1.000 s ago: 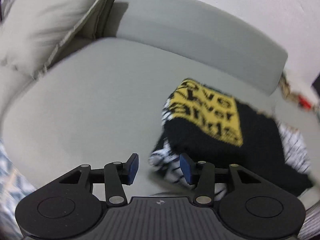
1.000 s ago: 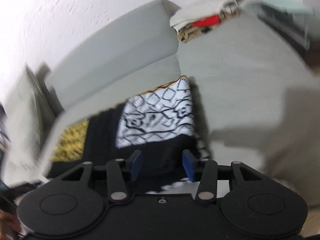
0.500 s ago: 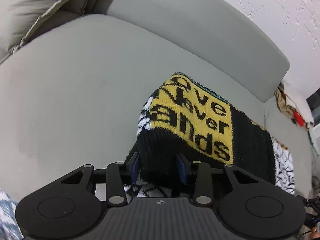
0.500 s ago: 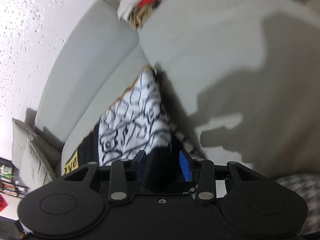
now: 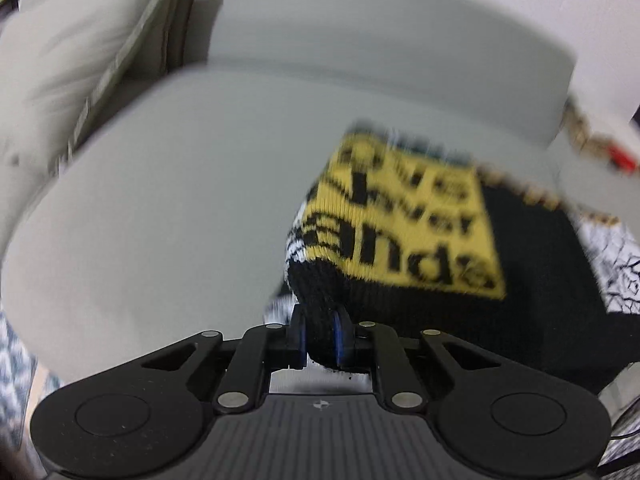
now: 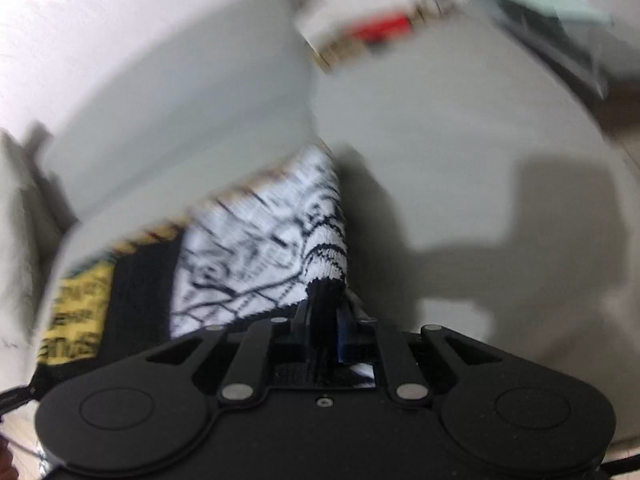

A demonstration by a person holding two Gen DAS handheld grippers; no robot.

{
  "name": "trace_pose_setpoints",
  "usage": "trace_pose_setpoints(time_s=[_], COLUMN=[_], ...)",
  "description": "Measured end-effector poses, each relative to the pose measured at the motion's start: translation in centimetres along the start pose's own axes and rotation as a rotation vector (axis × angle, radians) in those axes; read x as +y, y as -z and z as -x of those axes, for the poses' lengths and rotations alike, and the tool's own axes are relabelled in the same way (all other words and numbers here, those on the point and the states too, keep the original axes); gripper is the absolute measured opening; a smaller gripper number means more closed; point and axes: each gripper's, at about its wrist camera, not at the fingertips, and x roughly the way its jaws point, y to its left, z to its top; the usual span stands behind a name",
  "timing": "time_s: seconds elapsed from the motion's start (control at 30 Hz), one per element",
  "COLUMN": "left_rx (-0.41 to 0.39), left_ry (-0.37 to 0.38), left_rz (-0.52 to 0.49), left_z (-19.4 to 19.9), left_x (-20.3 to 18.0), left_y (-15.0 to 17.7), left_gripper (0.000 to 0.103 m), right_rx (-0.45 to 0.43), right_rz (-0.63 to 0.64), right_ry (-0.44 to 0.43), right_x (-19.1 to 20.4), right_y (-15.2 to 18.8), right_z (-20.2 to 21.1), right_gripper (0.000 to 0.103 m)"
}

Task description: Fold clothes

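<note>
So both sets of tongs have a corner each of the chunky black knit sweater with the yellow lettered panel and white scribble-pattern patches (image 5: 532, 280), which is lying on the pale grey sofa seat cushion (image 5: 160, 200) up near the grey padded backrest (image 5: 360, 44). The left tongs (image 5: 319, 338) are clenched on a thick black ribbed edge right by the yellow panel, and the right tongs (image 6: 325, 332) are pinched on a black ribbed bit just under the white patterned patch. Looks to me like the lift-and-carry part of a fold, with the near edge gripped at two corners, though both views are smeared so I can't tell how far off the cushion it actually is. Next bit probably wants both corners kept level and carried together so the edge lands square, since heavy knit like this sags in the middle and will bunch if one side leads. The fabric is fat, ribbed and stretchy, so it already sits as a puffy multi-layer slab. The sofa cover is smooth and matte, and there's a slouchy beige cushion (image 5: 72, 52) off to the left
</note>
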Motion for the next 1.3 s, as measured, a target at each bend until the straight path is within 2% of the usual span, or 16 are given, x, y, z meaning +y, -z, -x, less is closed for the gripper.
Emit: trace_pose_setpoints(time_s=[0.13, 0.23, 0.3, 0.37, 0.47, 0.53, 0.57, 0.6, 0.63, 0.67, 0.7, 0.73, 0.87, 1.0, 1.1, 1.3], left_rx=[0.021, -0.005, -0.051, -0.107, -0.192, -0.246, -0.261, -0.274, -0.283, -0.282, -0.255, -0.213, -0.079, -0.091, -0.091, -0.145], left_ry=[-0.046, -0.056, -0.086, -0.148, -0.217, -0.190, -0.183, -0.181, -0.188, -0.201, -0.215, -0.224, -0.204, -0.213, -0.182, -0.143], left_rz=[-0.074, -0.081, -0.090, -0.114, -0.147, -0.167, -0.186, -0.208, -0.233, -0.262, -0.281, -0.289, -0.265, -0.293, -0.256, -0.232], left_z=[-0.9, 1.1, 2.9, 4.3, 6.1, 6.4, 6.0, 5.5, 4.7, 3.7, 2.4, 1.1, -3.3, -4.9, -4.9, -0.6], left_x=[-0.7, -0.1, 0.2, 0.0, -0.5, -1.5, -2.1, -2.7, -3.4, -4.4, -5.0, -5.2, -3.7, -2.8, -1.7, -2.1], left_y=[0.2, -0.1, 0.0, 0.1, 0.1, -0.5, -1.0, -1.4, -1.8, -2.1, -2.5, -2.8, -2.3, -1.5, -1.9, -3.0], left_gripper=[0.016, 0.030, 0.040, 0.040, 0.039, 0.039, 0.039, 0.039, 0.036, 0.024, 0.010, 0.007, 0.006, 0.006, 0.007, 0.015], right_rx=[0.024, -0.004, -0.043, -0.083, -0.142, -0.176, -0.188, -0.175, -0.160, -0.134, -0.113, -0.096, -0.027, 0.037, 0.000, -0.008], right_rz=[0.008, 0.048, 0.053, 0.056, 0.054, 0.056, 0.061, 0.077, 0.094, 0.112, 0.136, 0.162, 0.266, 0.372, 0.461, 0.375], right_ry=[0.048, 0.060, 0.030, 0.011, -0.009, -0.024, -0.033, -0.043, -0.054, -0.071, -0.087, -0.086, -0.081, -0.076, -0.059, -0.131], right_x=[-0.3, 0.5, 0.4, 0.3, 0.8, 1.5, 2.0, 2.7, 3.4, 4.2, 5.1, 5.9, 9.1, 12.3, 12.8, 11.6], right_y=[0.8, 0.6, 0.6, 0.8, 0.5, 0.2, 0.0, -0.2, -0.4, -0.4, -0.3, 0.0, 1.2, 2.5, 3.7, 1.2], right_z=[-2.2, -0.7, 1.4, 3.6, 5.5, 5.9, 5.7, 5.0, 4.2, 3.4, 2.7, 1.7, -2.2, -6.0, -5.7, -2.4], right_gripper=[0.014, 0.031, 0.052, 0.060, 0.062, 0.062, 0.055, 0.033, 0.024, 0.015, 0.015, 0.015, 0.015, 0.016, 0.016, 0.016])
